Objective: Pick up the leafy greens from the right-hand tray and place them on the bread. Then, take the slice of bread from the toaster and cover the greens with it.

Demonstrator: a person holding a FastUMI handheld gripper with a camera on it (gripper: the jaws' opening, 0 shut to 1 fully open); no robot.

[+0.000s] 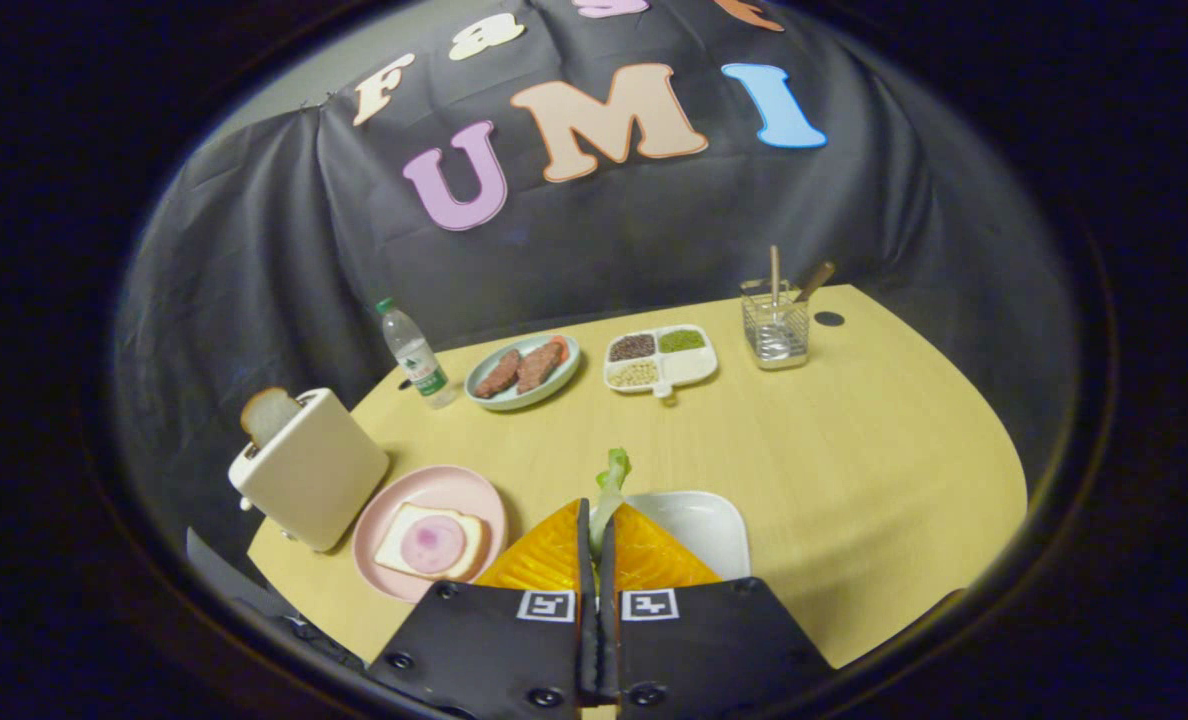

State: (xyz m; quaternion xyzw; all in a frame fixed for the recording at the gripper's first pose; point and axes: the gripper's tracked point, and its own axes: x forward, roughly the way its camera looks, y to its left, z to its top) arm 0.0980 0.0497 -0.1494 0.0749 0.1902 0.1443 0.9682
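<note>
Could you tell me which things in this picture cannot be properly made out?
- Leafy greens: gripper view; the closed tool hides all but their top.
- White tray: near side covered by the tool's fingers.
- Bread slice in the toaster: lower part sunk in the slot.
- Divided dish: fillings too small to identify.

Dim booth, soft overhead light on the table [854, 440]; fisheye bends edges
</note>
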